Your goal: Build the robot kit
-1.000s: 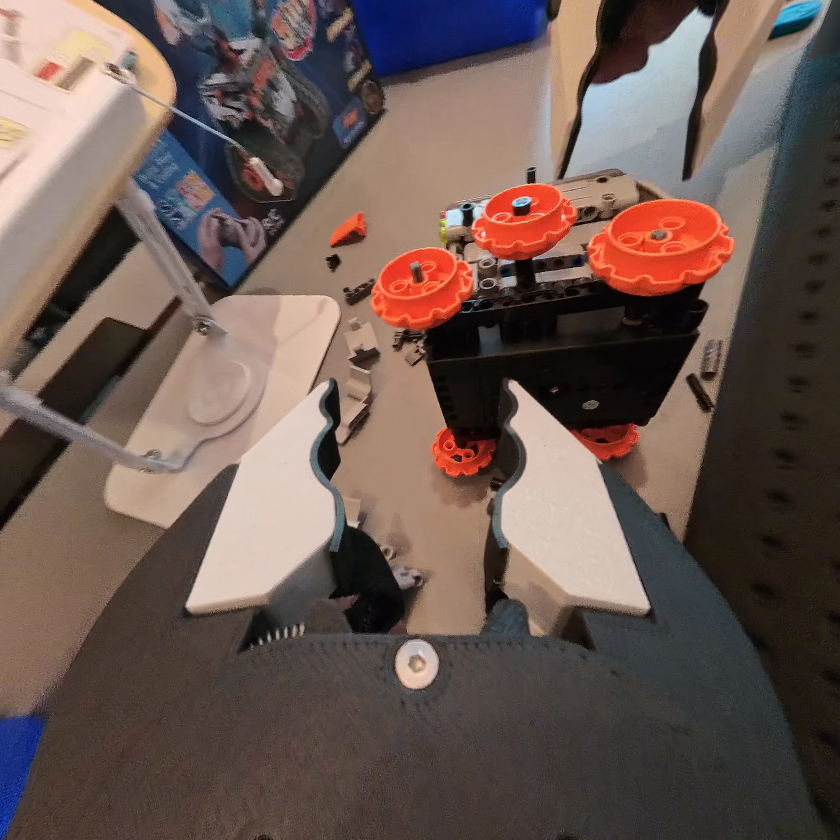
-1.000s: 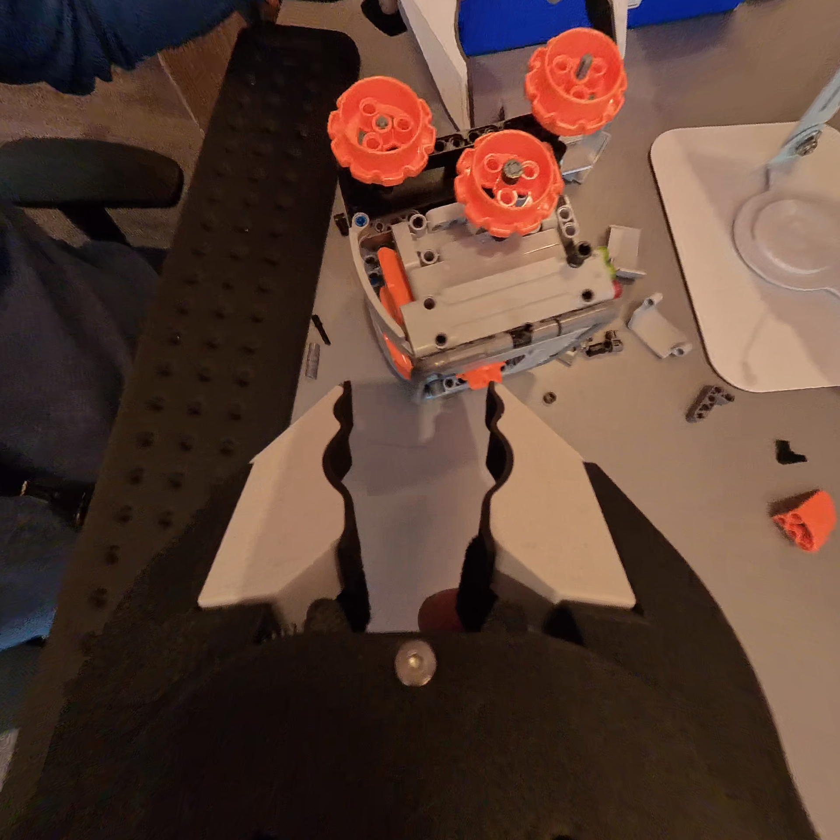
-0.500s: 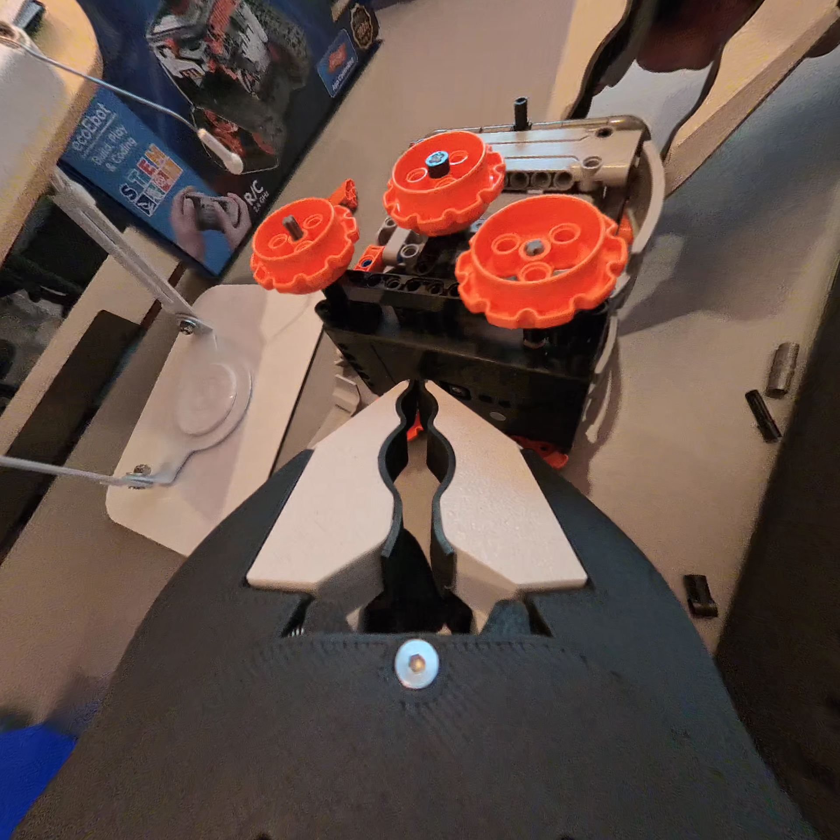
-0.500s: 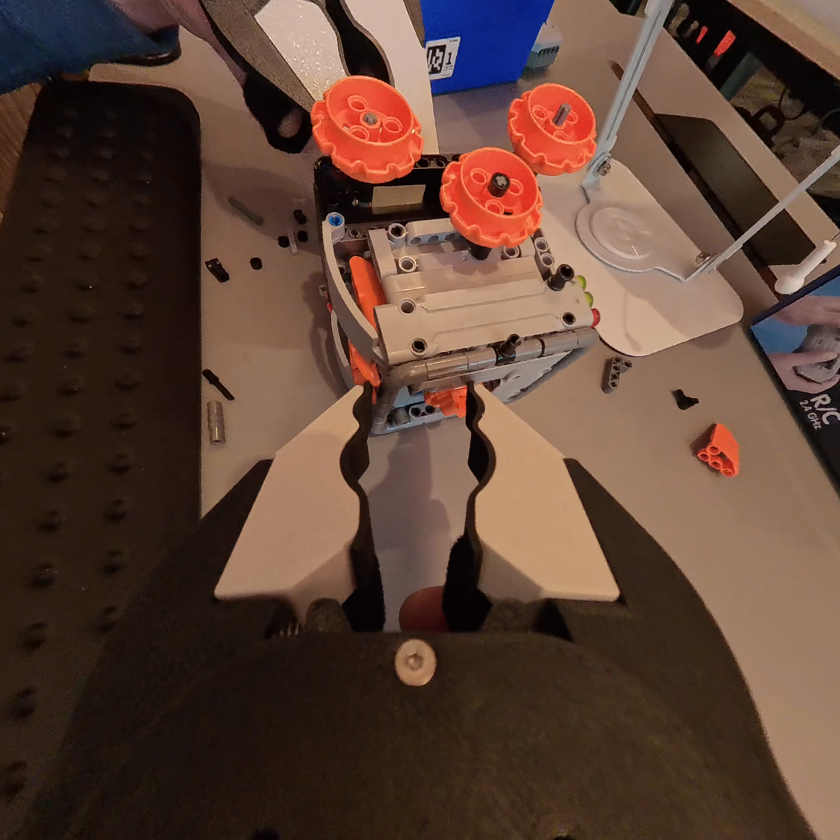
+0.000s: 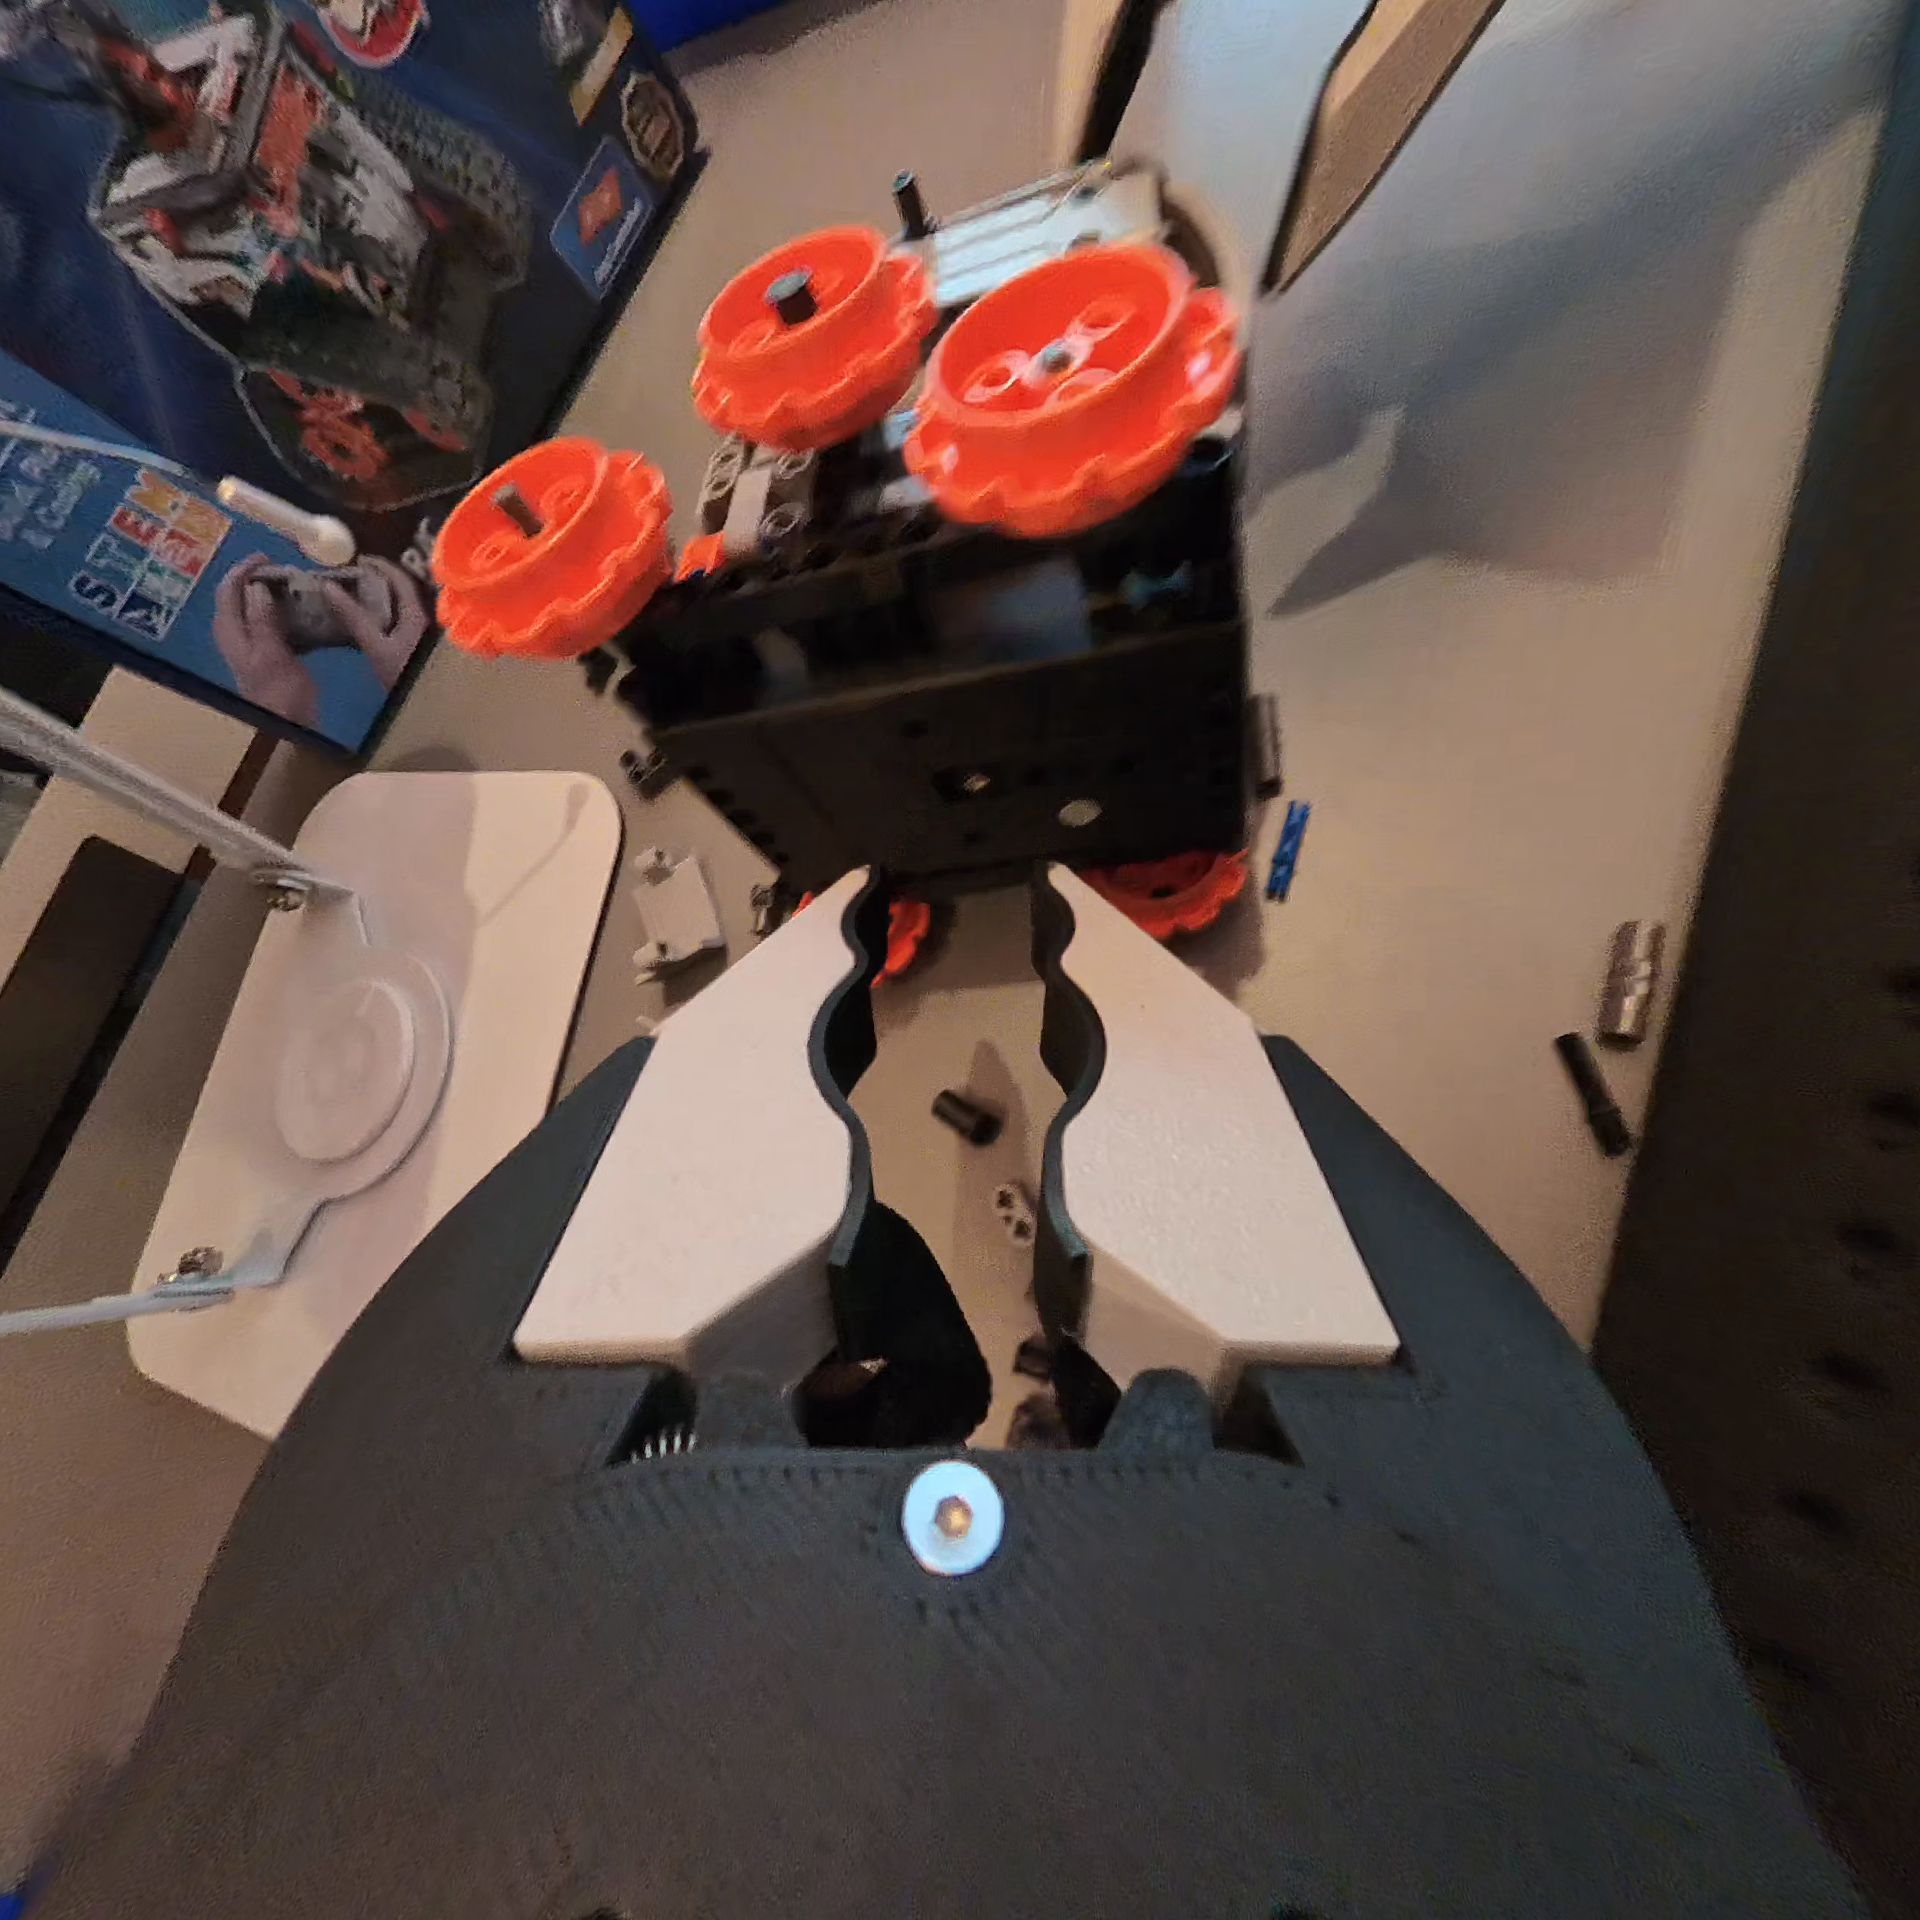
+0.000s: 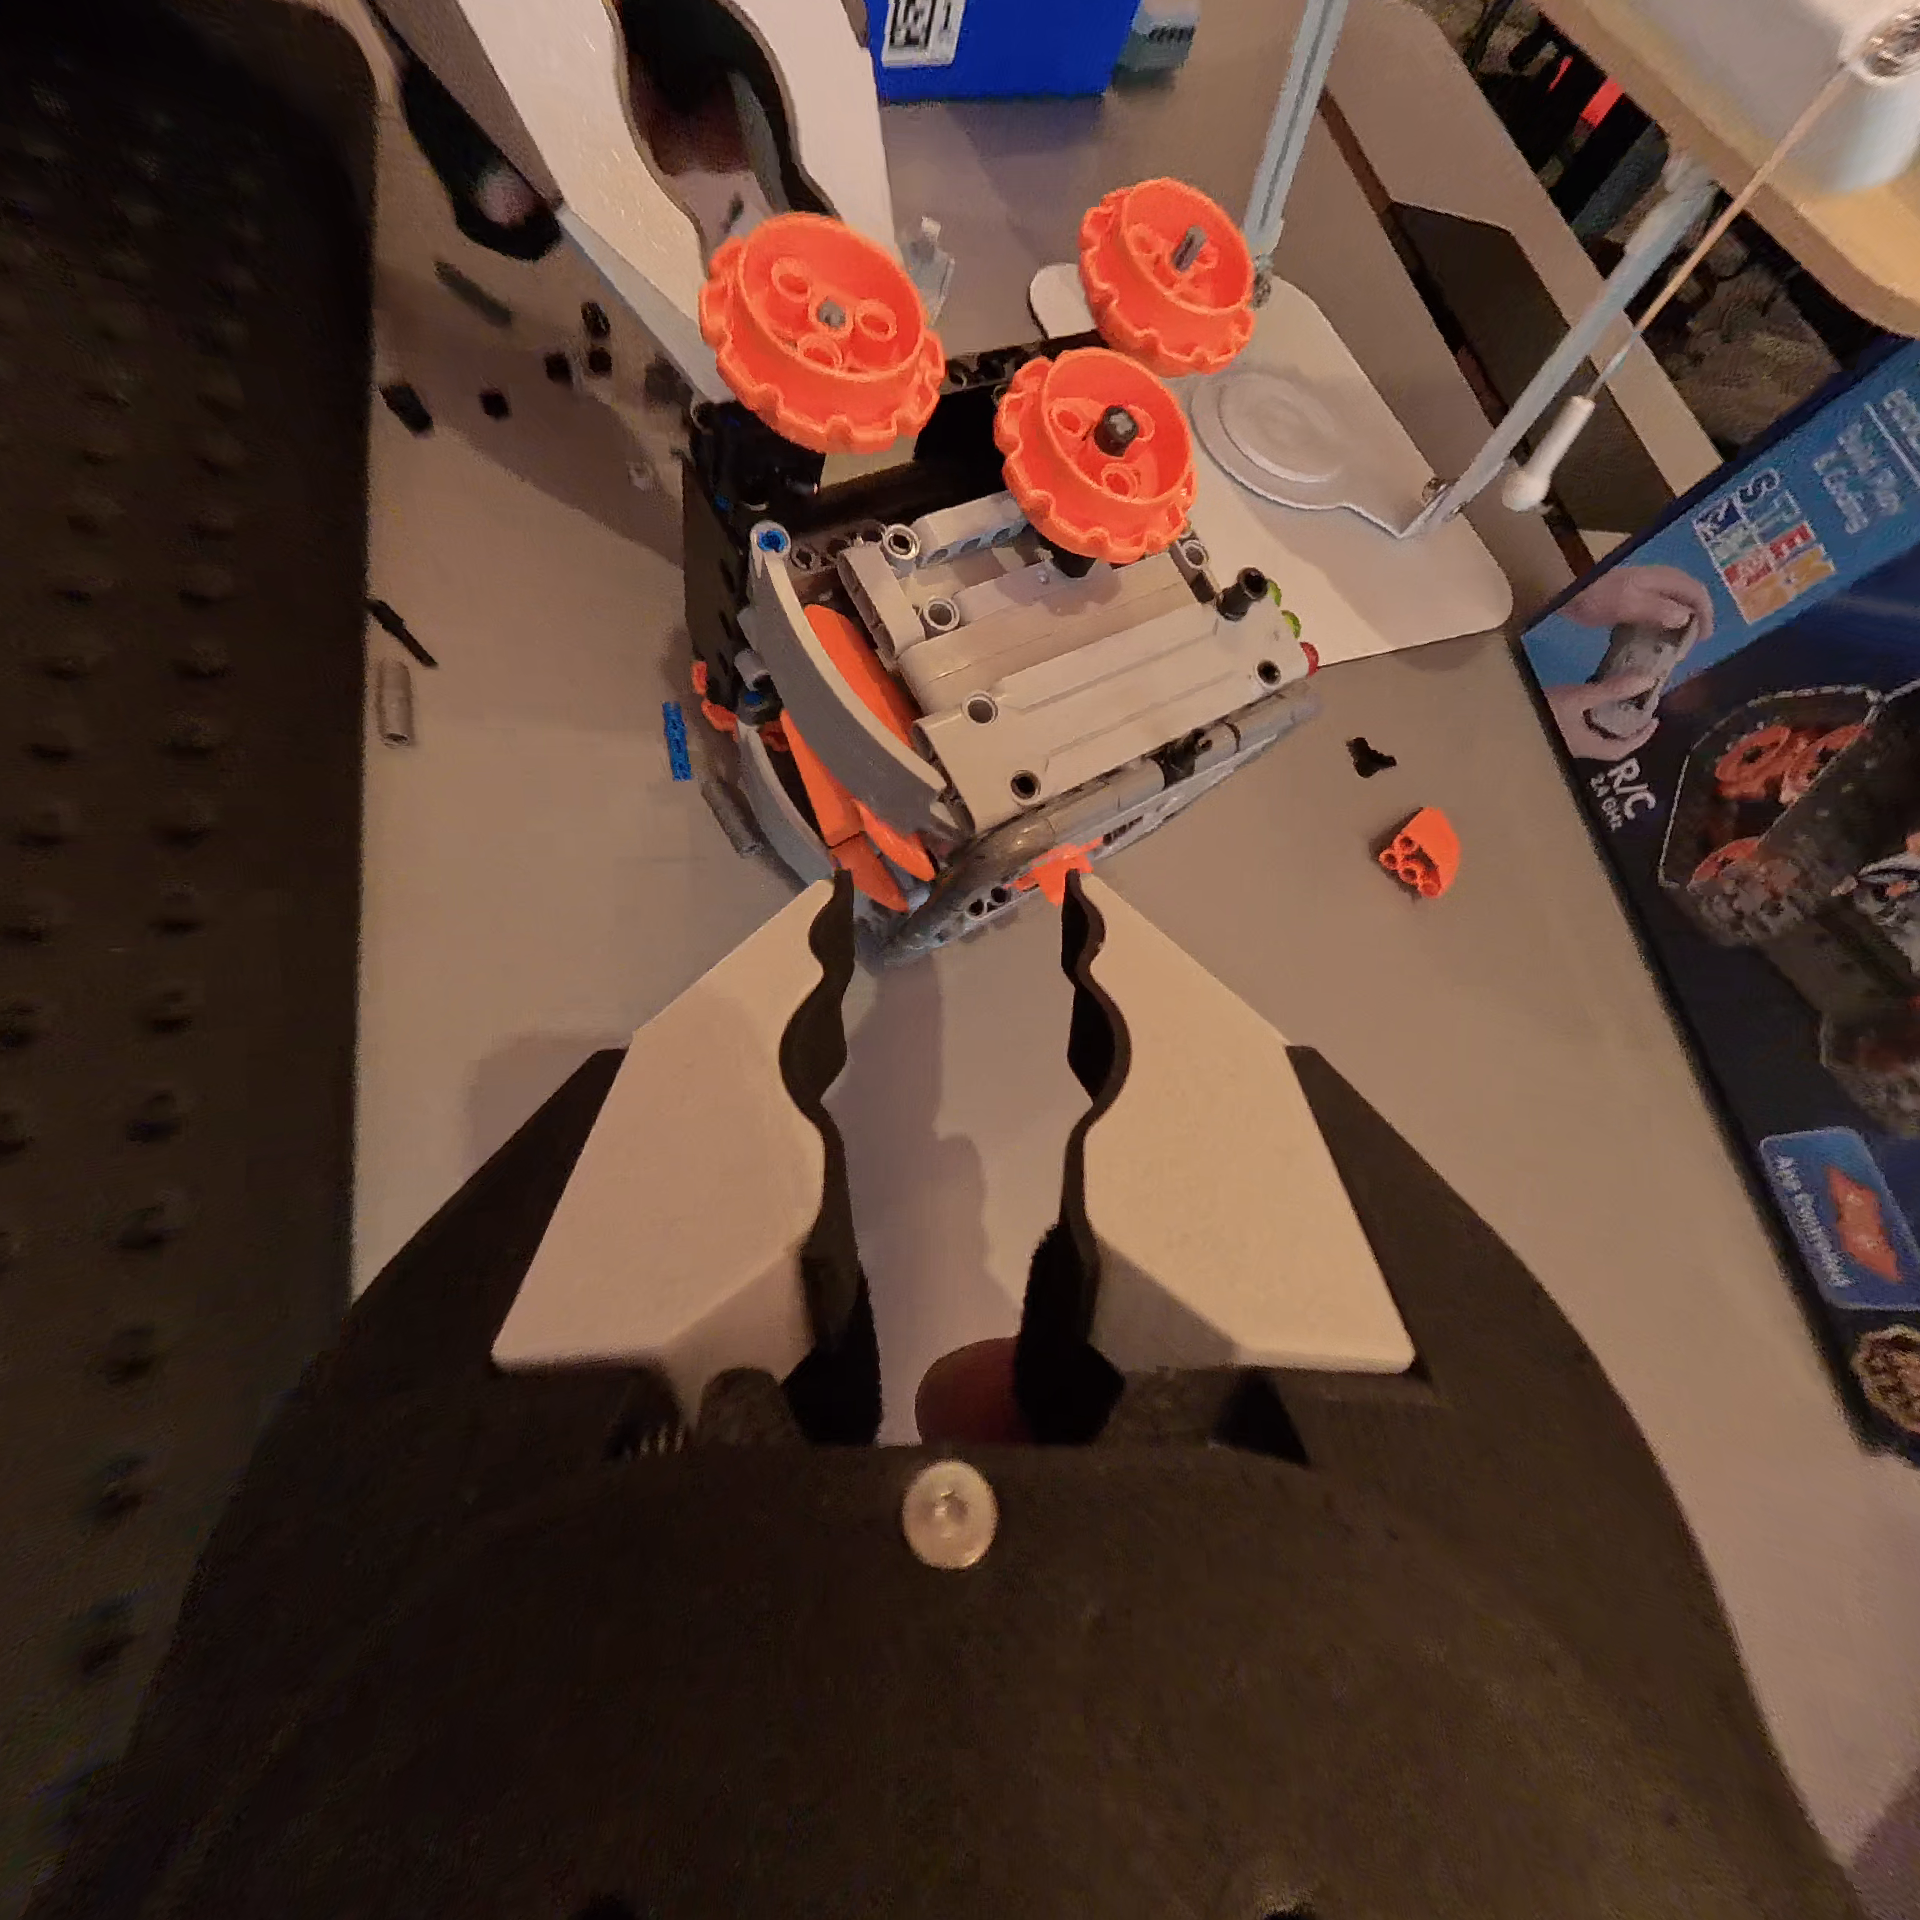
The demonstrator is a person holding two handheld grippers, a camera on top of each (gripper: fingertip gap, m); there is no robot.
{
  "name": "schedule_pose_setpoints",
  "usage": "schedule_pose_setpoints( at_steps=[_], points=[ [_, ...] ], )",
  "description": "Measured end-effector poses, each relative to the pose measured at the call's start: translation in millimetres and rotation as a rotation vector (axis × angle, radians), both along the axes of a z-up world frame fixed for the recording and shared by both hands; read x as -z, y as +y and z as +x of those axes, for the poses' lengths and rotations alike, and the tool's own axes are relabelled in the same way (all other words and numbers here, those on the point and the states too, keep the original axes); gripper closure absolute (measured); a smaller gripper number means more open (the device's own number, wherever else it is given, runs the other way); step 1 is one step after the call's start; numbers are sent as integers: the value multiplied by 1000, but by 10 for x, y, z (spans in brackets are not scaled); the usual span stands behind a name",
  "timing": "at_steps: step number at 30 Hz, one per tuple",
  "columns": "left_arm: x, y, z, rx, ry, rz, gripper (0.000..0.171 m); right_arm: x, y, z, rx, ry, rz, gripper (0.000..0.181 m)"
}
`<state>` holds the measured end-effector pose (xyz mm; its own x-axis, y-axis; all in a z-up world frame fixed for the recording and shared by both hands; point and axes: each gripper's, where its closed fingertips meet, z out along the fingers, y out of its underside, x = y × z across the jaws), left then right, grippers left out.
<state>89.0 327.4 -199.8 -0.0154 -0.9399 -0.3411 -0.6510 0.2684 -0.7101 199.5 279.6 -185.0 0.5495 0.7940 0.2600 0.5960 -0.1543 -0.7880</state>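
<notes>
While both grippers are flanking the model:
left gripper (image 5: 951, 894): jaws sitting spread, empty, tips near black chassis side
right gripper (image 6: 951, 894): gaping, empty, tips by grey bumper
brick-built vehicle (image 6: 1039, 686): standing on grey table (image 6: 1247, 1039), orange wheels (image 5: 1070, 384) pointing up

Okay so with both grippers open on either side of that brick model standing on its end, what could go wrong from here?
1. The model stands tall on its lower orange wheels; a nudge from the left gripper or right gripper might topple it.
2. The three top wheels sit on thin axles and could pop off.
3. Loose small parts lie under the left gripper and may scatter.
</notes>
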Motion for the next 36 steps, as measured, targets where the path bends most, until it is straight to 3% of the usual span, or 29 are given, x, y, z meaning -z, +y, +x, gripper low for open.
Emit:
schedule_pose_setpoints(
  at_steps=[4, 7, 8, 10, 15, 19, 26, 36],
  points=[
    [-58, 293, 16, -45, -13, -43, 119, 7, -62, 56, 46, 91, -78, 130],
    [55, 425, 136, -16, 21, -79, 107, 51, 8, -26, 102, 145, -97, 119],
    [121, 420, 168, 10, 44, -109, 106, 38, 50, -52, 125, 156, -65, 125],
    [146, 392, 250, 60, 32, -178, 104, 67, 66, -116, 140, 163, -61, 110],
    [183, 302, 379, 123, 23, -239, 100, 127, 200, -27, 224, 195, -100, 111],
    [204, 167, 478, 162, 43, -166, 109, 140, 263, 75, 184, 163, -75, 112],
    [196, 128, 662, 125, 12, -93, 110, 109, 274, 281, 111, 142, -59, 113],
    [-31, 229, 1032, 19, -128, 267, 112, -231, 281, 591, 44, -166, 166, 113]
  ],
)
